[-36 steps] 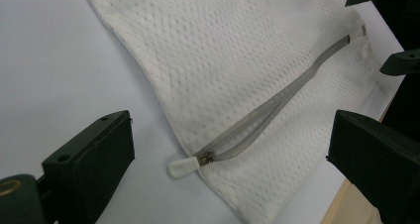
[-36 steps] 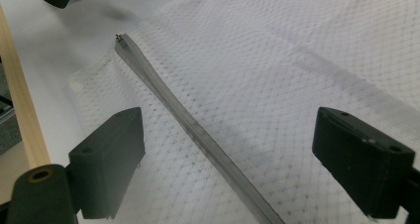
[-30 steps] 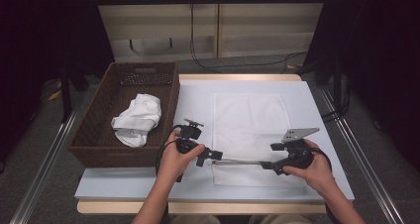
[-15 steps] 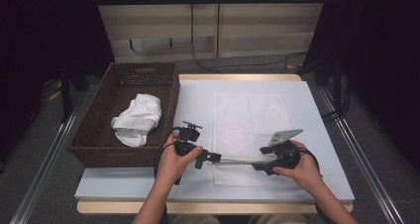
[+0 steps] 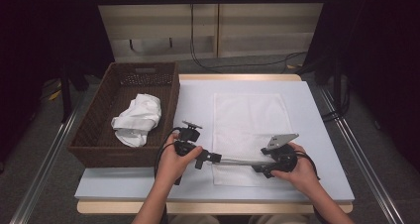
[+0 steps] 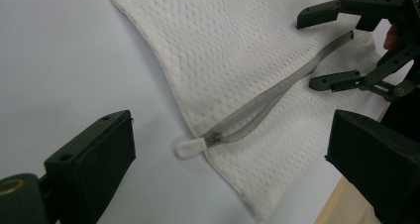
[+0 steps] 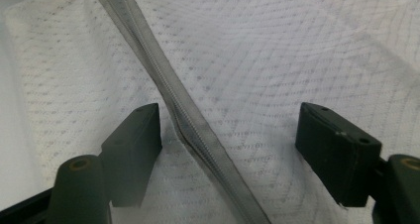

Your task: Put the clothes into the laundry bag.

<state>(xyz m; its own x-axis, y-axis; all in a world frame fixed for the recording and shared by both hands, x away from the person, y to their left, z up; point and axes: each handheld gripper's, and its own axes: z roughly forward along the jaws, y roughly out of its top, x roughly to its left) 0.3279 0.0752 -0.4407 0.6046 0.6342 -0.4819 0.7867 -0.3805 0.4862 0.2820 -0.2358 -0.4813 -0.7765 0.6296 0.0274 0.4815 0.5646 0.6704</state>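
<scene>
Right claw jaws apart, just reopening, astride zipper; left claw open; basket leftward.

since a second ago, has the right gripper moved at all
Yes. In the high view the right gripper has slid left and toward the near edge of the white mesh bag, over the grey zipper. Its jaws stand open astride the zipper.

Both forearms enter the high view from six o'clock. The left hand holds the left gripper low, its jaws pointing toward three o'clock and standing wide apart. The right hand holds the right gripper low, pointing toward nine o'clock; its jaws have just been opening and stand wide, pressing on nothing.
</scene>
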